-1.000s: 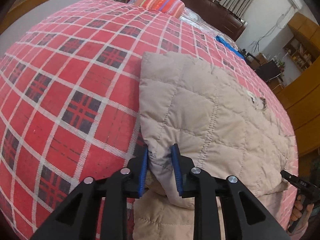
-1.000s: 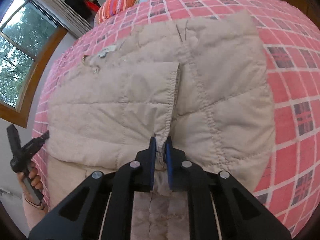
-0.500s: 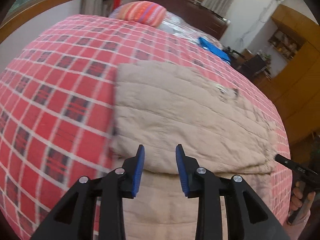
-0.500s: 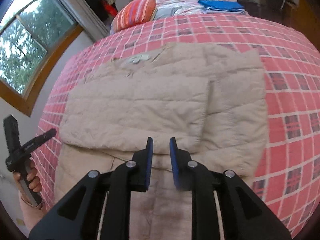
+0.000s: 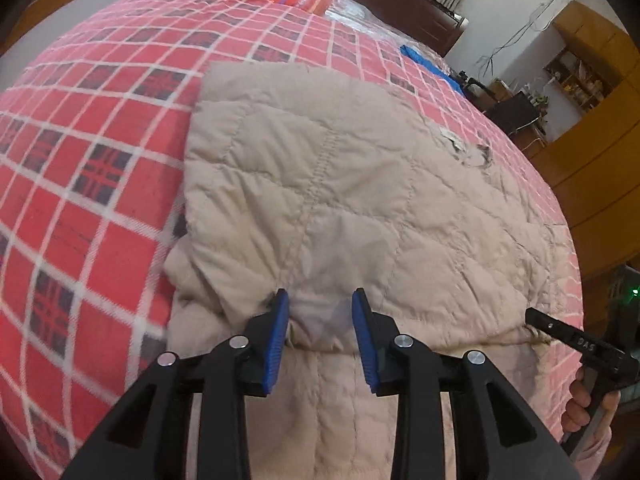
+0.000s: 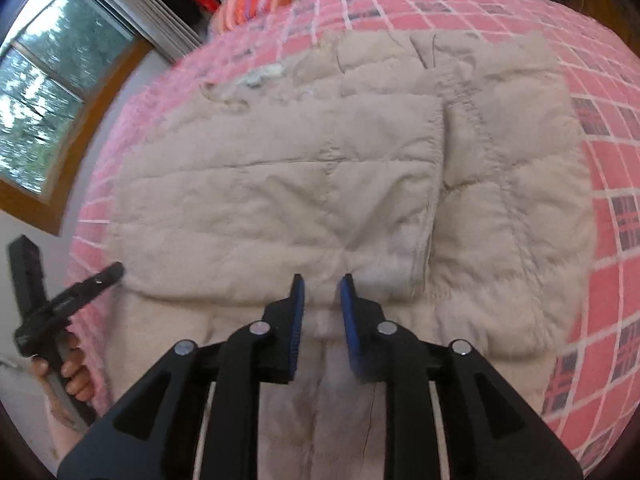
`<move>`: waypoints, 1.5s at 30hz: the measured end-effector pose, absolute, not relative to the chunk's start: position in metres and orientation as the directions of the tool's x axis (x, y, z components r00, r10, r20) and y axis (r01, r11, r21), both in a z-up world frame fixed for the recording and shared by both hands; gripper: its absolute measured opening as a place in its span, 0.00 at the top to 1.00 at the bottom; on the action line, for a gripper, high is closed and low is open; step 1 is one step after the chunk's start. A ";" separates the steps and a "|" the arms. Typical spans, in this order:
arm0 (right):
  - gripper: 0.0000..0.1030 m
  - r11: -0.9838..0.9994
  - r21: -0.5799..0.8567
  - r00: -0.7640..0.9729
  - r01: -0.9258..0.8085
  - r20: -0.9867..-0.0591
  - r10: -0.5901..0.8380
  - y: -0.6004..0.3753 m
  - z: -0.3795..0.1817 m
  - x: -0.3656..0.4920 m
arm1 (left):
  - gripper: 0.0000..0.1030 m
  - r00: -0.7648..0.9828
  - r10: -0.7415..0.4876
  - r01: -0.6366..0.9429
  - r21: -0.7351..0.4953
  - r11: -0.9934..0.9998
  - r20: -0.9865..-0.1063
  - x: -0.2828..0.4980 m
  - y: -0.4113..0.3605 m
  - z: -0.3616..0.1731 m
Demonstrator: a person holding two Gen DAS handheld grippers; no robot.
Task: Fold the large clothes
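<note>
Two grippers' jaws apart over puffy quilted beige jacket (image 5: 360, 200), seemingly folded.

The only lettering sits on the right gripper (image 5: 538, 318), seen in the left wrist view: small pale characters on its black body that look like "DAS", too small to be sure. A white tag (image 5: 450, 138) on the coat (image 5: 360, 200) shows nothing that can be read.
</note>
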State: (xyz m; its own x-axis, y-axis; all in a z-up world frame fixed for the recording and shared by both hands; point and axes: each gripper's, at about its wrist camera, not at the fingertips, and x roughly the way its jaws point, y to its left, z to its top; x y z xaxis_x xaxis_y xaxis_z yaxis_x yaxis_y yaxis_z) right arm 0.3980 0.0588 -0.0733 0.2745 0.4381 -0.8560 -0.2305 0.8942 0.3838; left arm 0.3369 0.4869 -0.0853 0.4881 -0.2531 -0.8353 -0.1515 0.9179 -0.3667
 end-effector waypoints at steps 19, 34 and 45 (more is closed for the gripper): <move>0.41 0.935 0.280 0.347 -0.217 -0.873 0.342 -0.091 -0.081 0.155 | 0.18 0.491 -0.117 -0.148 -0.215 0.965 -0.863 0.084 0.539 -0.089; 0.40 0.922 0.357 0.309 -0.151 -0.869 0.387 -0.112 -0.117 0.121 | 0.17 0.472 -0.180 -0.135 -0.273 0.953 -0.863 0.060 0.530 -0.121; 0.79 0.910 0.368 0.300 -0.193 -0.861 0.412 -0.106 -0.117 0.119 | 0.48 0.457 -0.209 -0.087 -0.277 0.957 -0.865 0.062 0.509 -0.120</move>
